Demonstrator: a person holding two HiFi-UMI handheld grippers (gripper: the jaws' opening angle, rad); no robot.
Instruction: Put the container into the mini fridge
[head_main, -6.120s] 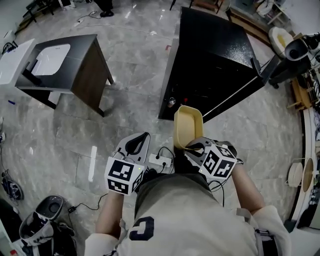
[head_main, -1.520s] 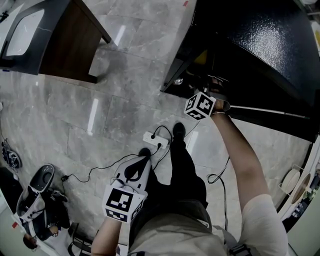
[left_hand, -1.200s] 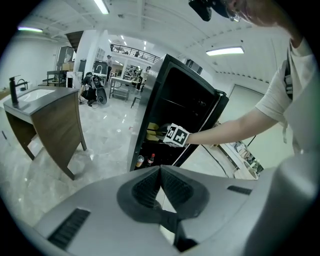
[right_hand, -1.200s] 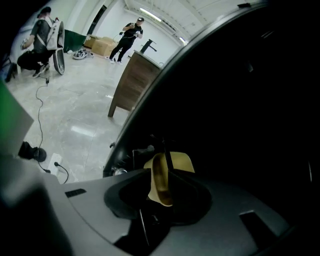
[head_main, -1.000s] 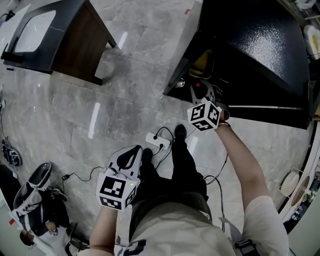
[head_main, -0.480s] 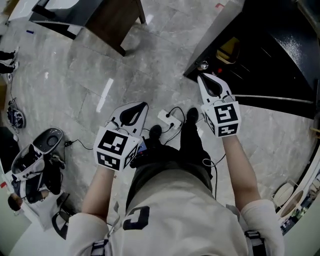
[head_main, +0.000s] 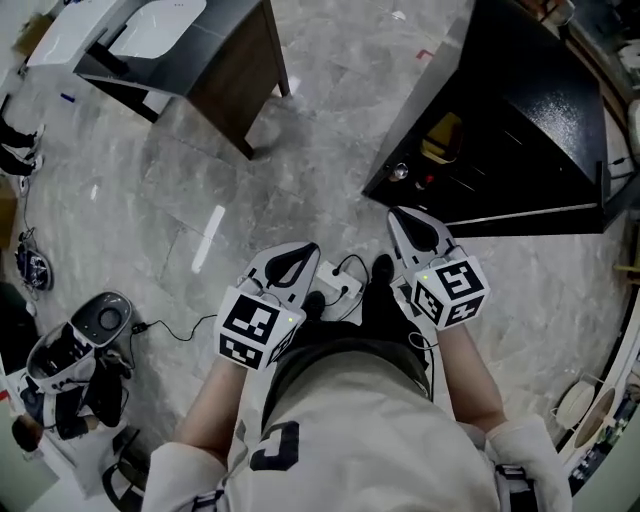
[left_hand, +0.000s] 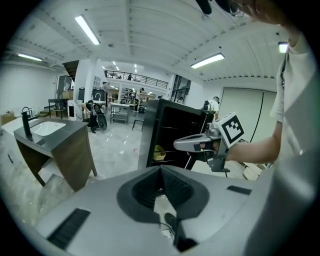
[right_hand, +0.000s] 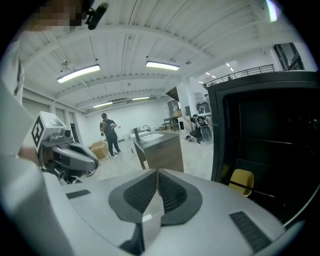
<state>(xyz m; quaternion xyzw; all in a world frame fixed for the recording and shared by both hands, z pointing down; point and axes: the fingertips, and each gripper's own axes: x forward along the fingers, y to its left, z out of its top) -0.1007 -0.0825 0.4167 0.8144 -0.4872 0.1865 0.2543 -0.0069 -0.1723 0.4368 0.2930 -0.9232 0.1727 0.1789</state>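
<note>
Two closed-up, empty: left gripper (head_main: 307, 250), right gripper (head_main: 394, 215), outside mini fridge (head_main: 540, 120). Container (head_main: 443, 137) inside, probably light, stiff plastic, best pinched at rim.

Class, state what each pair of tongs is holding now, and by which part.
Nothing: the left tongs and the right tongs are shut and empty; the yellow container sits inside the mini fridge.

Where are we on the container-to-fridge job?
Done: the yellow container sits inside the mini fridge. In hand: nothing. The left gripper and right gripper are both shut and empty, held in front of the person's waist, clear of the fridge. Left: the fridge stands open, so probably only closing it remains, if that is wanted.
</note>
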